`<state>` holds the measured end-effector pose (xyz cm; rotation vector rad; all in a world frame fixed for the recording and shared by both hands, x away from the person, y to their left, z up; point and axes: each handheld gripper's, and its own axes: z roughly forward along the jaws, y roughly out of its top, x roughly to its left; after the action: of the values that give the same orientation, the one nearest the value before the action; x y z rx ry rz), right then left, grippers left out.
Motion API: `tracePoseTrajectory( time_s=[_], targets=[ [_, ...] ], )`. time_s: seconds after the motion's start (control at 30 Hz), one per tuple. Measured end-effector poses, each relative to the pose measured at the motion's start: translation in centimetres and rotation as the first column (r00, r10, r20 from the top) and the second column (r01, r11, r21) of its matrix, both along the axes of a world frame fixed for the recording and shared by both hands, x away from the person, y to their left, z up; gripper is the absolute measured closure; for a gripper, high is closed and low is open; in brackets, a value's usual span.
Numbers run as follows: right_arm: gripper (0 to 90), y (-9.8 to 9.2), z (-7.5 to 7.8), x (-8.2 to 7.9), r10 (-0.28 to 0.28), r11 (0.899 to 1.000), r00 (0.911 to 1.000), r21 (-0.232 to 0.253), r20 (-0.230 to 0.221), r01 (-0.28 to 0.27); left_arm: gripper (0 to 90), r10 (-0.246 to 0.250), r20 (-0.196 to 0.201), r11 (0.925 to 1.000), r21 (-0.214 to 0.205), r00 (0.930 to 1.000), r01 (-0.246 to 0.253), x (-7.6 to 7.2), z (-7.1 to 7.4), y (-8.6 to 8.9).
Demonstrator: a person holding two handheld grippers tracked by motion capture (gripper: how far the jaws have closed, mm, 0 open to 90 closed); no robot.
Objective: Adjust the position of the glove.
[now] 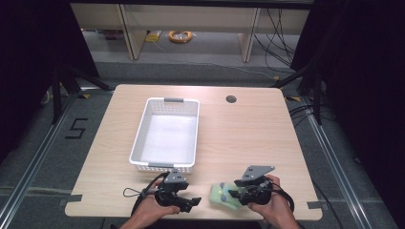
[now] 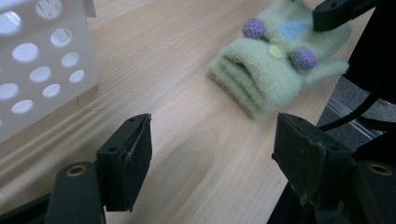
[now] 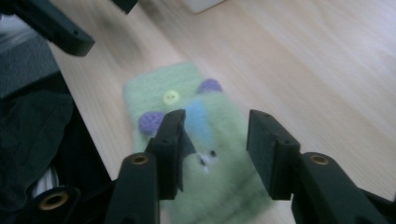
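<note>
Green felt pouch [image 1: 222, 196] near table's front edge [image 1: 191, 215], beside white basket [image 1: 139, 128].

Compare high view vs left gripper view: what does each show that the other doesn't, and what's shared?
High view alone: the whole basket with its bare inside, the table's round hole, both hands, the floor and a yellow coil beyond. Left gripper view alone: the left gripper with jaws apart over bare wood, and the glove's purple pompoms and yellow button. Shared: green glove, basket wall, table, right gripper above the glove.
</note>
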<state>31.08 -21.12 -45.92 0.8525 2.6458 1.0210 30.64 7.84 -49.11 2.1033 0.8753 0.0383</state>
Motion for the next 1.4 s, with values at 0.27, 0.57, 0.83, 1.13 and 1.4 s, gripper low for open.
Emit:
tracePoseTrajectory(
  time_s=[0.27, 0.57, 0.83, 1.13, 1.4],
  targets=[
    [48.2, -3.3, 0.4, -0.1, -0.164, 0.983, 0.9858, 0.071, -0.036, 0.167, 27.7, 0.011, -0.013, 0.9997, -0.023, 0.9999, -0.011, -0.1, 0.1, -0.2],
    [42.3, -4.2, -0.2, -0.1, -0.23, 0.968, 0.9684, 0.079, -0.096, 0.238, 27.4, 0.004, -0.039, 0.9984, -0.057, 0.9992, -0.006, 0.2, 0.4, -1.0],
    [40.4, -4.1, -0.3, 0.1, -0.24, 0.967, 0.9627, 0.062, -0.125, 0.249, 27.3, -0.014, -0.048, 0.9968, -0.08, 0.9987, 0.01, 0.7, 0.7, -2.8],
    [40.1, -3.6, -1.0, 0.4, -0.242, 0.967, 0.964, 0.048, -0.11, 0.249, 28.0, -0.022, -0.078, 0.9976, -0.067, 0.9967, 0.017, 2.1, 0.0, -4.9],
    [39.8, -3.7, -1.7, 0.8, -0.248, 0.966, 0.9603, 0.04, -0.127, 0.255, 28.8, -0.018, -0.106, 0.9988, -0.047, 0.9942, 0.013, 2.5, -1.0, -5.6]
  ],
)
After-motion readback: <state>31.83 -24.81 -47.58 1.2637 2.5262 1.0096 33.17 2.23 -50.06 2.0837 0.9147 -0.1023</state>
